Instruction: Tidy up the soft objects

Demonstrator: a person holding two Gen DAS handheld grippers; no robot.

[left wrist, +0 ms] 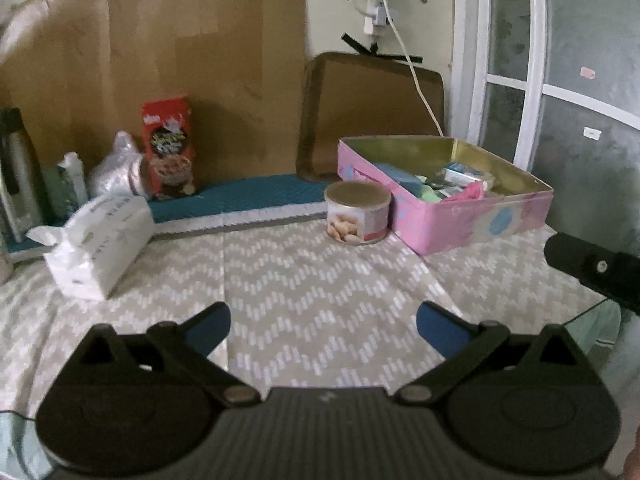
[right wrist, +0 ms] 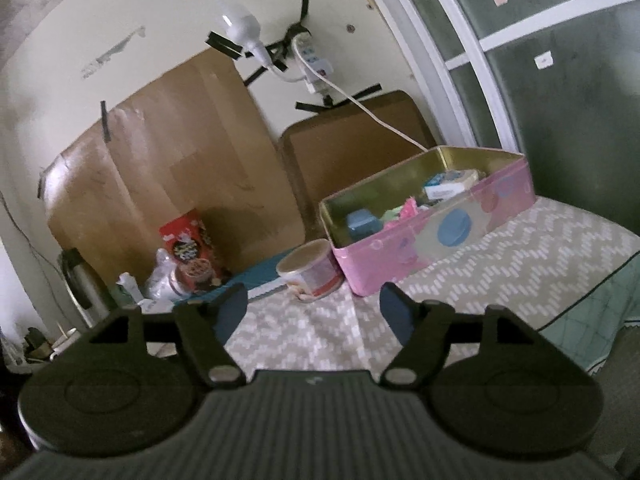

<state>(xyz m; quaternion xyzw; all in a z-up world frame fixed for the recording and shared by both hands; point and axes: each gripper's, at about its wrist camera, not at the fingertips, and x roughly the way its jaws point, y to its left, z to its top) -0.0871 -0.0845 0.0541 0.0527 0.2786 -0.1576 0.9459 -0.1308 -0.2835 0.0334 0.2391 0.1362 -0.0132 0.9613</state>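
Soft objects, pink and green among small packs, are seen already heaped inside the pink tin (left wrist: 472,220) at the far right of the patterned cloth (left wrist: 300,280). A white tissue pack (left wrist: 100,244) lies at the far left, well apart from the tin, and is judged the likeliest piece left out. The left gripper (left wrist: 323,326) is spread wide and the right gripper (right wrist: 313,312) partly spread; nothing is held by either. The round can (left wrist: 357,212), just beside the tin, could be knocked over on a reach toward the tin. The limp pack could sag or slip if pinched at one corner.
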